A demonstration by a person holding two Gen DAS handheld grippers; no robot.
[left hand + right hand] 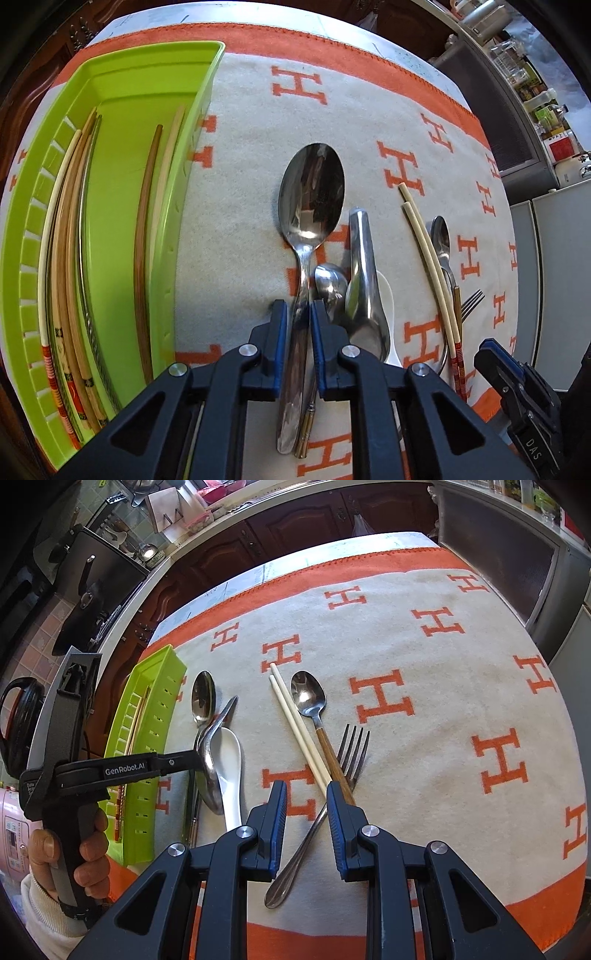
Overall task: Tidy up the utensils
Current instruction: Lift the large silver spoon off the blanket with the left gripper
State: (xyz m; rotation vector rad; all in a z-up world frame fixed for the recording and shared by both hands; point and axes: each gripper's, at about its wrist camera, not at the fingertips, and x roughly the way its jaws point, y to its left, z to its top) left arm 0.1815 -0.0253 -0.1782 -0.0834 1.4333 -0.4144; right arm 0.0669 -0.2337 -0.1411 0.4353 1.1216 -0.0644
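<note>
My left gripper (298,317) is shut on the handle of a large steel spoon (312,192) that lies on the cloth with its bowl pointing away; this spoon (203,698) also shows in the right wrist view. A lime green tray (110,74) on the left holds several chopsticks (146,229). My right gripper (306,805) hovers open, jaws narrowly apart, over the slanting handle of a fork (354,749). Cream chopsticks (295,720) and a wooden-handled spoon (308,694) end at its right finger.
A steel soup spoon (364,266) lies over a white ceramic spoon (231,760), right beside the left gripper. A small gold-handled spoon (330,282) lies against the held handle. A hand (88,853) holds the left gripper. Counters and cabinets ring the orange-bordered cloth (443,686).
</note>
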